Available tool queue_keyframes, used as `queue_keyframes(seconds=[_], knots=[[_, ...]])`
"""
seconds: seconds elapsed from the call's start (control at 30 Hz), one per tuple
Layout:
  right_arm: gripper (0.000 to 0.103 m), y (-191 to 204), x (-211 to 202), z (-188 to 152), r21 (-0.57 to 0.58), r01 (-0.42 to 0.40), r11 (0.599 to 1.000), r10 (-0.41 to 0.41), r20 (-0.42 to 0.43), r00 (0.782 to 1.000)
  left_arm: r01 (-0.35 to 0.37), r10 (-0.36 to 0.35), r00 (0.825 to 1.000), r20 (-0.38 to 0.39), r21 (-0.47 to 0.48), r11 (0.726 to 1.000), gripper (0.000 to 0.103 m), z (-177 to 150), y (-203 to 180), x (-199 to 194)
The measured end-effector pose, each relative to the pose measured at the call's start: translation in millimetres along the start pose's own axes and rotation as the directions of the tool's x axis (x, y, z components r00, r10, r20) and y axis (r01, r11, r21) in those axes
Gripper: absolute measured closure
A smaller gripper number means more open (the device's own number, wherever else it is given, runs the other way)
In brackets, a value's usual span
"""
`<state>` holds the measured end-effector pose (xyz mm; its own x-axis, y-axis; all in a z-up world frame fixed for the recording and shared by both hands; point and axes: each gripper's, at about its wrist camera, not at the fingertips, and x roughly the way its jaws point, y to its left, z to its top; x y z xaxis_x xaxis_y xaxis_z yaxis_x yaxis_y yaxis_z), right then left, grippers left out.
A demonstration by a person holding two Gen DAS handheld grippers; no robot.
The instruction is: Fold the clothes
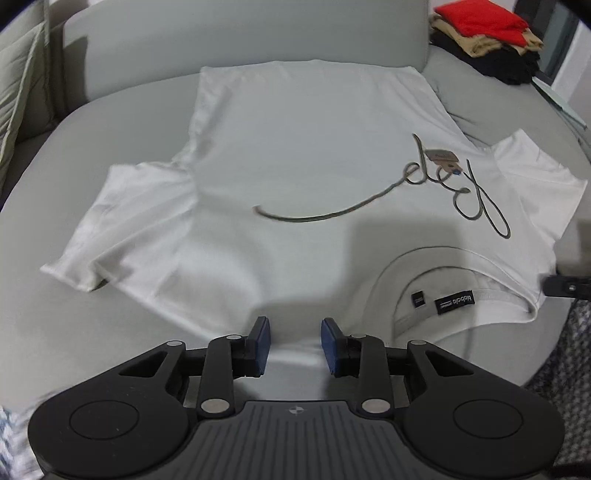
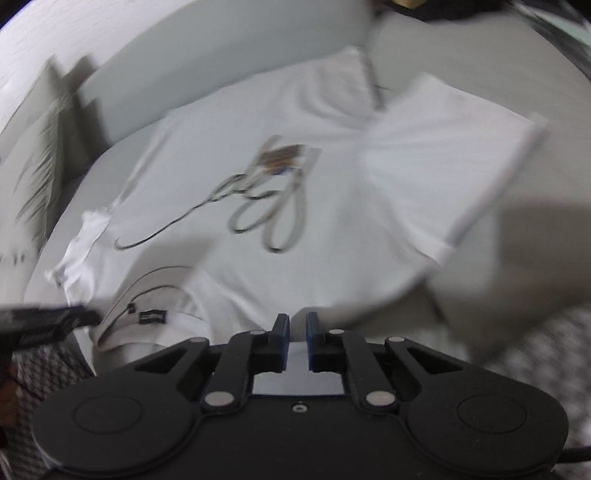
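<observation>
A white T-shirt (image 1: 295, 147) with a grey script print lies spread face up on a grey sofa seat (image 1: 122, 122), its collar (image 1: 461, 295) nearest me. My left gripper (image 1: 295, 347) hovers over the shirt's near shoulder edge, its jaws apart and the cloth lying loose below them. My right gripper (image 2: 297, 339) is at the other shoulder of the T-shirt (image 2: 332, 221), and its tip also shows at the right edge of the left wrist view. Its jaws are almost together, with white cloth showing in the narrow gap. The blur hides whether the pads pinch it.
A pile of folded clothes (image 1: 484, 33), red on tan on black, sits at the seat's far right corner. The sofa backrest (image 1: 240, 37) rises behind the shirt, with a pale cushion (image 1: 18, 85) at far left. A patterned fabric (image 1: 569, 362) hangs by the near right edge.
</observation>
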<state>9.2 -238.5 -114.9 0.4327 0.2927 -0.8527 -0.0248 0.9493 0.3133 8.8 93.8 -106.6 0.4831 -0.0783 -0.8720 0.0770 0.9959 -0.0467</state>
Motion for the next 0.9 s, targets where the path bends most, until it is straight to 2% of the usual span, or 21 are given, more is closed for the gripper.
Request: queue_keyframes(seconds=[0.1,0.17,0.27,0.4,0.43,0.5,0.6,0.67,0.7,0.73,0.77,0.8,0.9], knots=[[0.089,-0.3,-32.4,18.4,0.021,-0.033,0.999,0.032,0.059,0.998,0.007,-0.003,0.992,0.123,-0.035,0.999,0.078,14.9,16.3,-38.3],[0.085,7.2,-61.8,36.0,0.021,-0.091,0.996,0.088,0.134,0.987,0.027,-0.015,0.976,0.217,-0.056,0.998,0.076,28.1,24.7,-67.7],[0.074,16.8,-100.4,64.6,0.012,-0.186,0.983,0.178,0.238,0.955,0.035,-0.019,0.945,0.325,-0.043,0.998,0.076,48.4,29.2,-101.4],[0.07,25.2,-121.8,101.6,0.024,-0.285,0.958,0.263,0.316,0.912,0.065,-0.055,0.925,0.376,-0.013,0.998,0.071,79.7,26.9,-111.5],[0.068,26.0,-118.1,111.8,0.028,-0.303,0.953,0.279,0.32,0.905,0.077,-0.069,0.924,0.375,-0.006,0.997,0.069,87.1,25.5,-105.8],[0.058,25.0,-97.7,129.6,0.045,-0.298,0.953,0.27,0.317,0.909,0.092,-0.087,0.934,0.346,0.0,0.996,0.067,101.9,23.0,-81.0],[0.059,10.4,-43.5,146.5,0.111,-0.267,0.957,0.226,0.293,0.929,0.1,-0.092,0.96,0.265,-0.019,0.995,0.069,114.1,22.2,-21.3],[0.07,-2.7,-3.0,154.7,0.164,-0.243,0.956,0.193,0.27,0.943,0.088,-0.076,0.971,0.227,-0.039,0.995,0.077,114.5,24.3,19.1],[0.083,-10.0,13.5,155.4,0.18,-0.228,0.957,0.176,0.267,0.948,0.096,-0.082,0.973,0.216,-0.057,0.994,0.082,115.0,27.3,36.5],[0.087,-17.4,30.0,156.2,0.196,-0.213,0.957,0.158,0.263,0.952,0.107,-0.09,0.975,0.205,-0.076,0.991,0.084,115.7,30.5,53.7],[0.087,-24.7,46.5,156.9,0.212,-0.198,0.957,0.14,0.259,0.956,0.126,-0.105,0.975,0.196,-0.1,0.987,0.091,117.5,33.5,69.3],[0.087,-32.1,63.0,157.7,0.228,-0.183,0.956,0.123,0.254,0.959,0.146,-0.122,0.975,0.185,-0.122,0.982,0.094,120.6,36.0,83.0],[0.087,-40.3,100.6,160.6,0.234,-0.18,0.955,0.125,0.234,0.964,0.185,-0.165,0.97,0.18,-0.101,0.977,0.094,134.5,31.0,114.0]])
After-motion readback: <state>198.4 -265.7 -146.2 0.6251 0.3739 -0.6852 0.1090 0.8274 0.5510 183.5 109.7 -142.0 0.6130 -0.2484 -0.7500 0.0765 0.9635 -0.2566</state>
